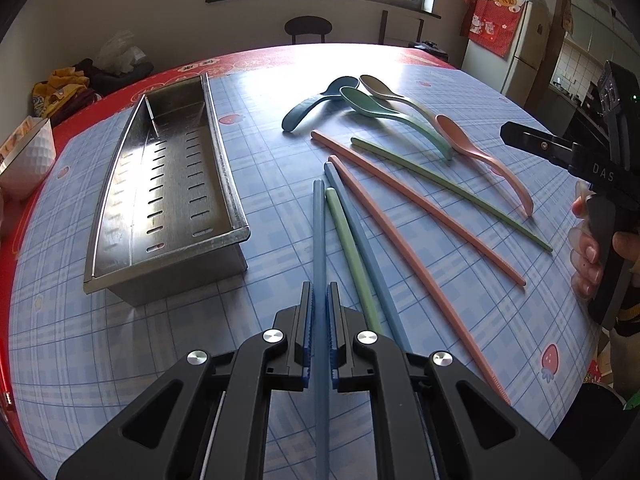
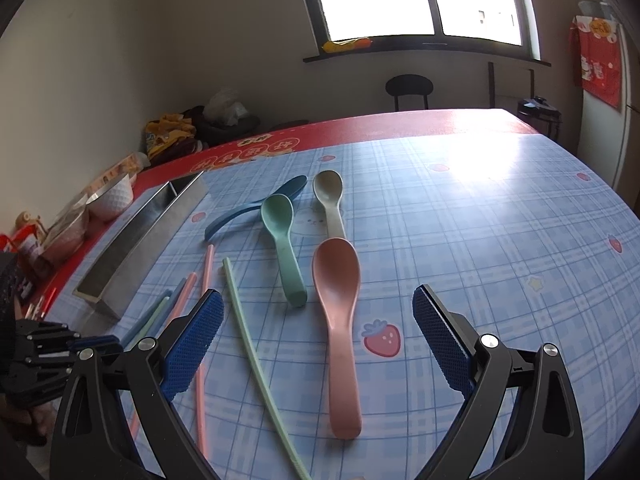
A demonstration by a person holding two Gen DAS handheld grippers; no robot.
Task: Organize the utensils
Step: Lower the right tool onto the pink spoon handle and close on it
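1. Sorting in a kitchen: the left gripper [image 1: 320, 308] is clamped on a blue chopstick [image 1: 319, 240], its toothed pads pinching the stick partway along so that the tip runs ahead over the table and the tail passes back under the tool.
2. The stick seems to be taken lengthwise, probably so it can go straight into the long slotted steel tray [image 1: 168, 184] that lies empty just to the left.
3. The other chopsticks, blue, green and pink, lie fanned on the checked tablecloth [image 1: 460, 320]; four spoons sit beyond them, near the table's middle.
4. The left tool tilts steeply down at the table.
5. The right gripper [image 2: 318, 340] hangs with jaws wide apart and nothing between them, poised above the pink spoon [image 2: 338, 300], a person's hand [image 1: 592, 256] on its handle.
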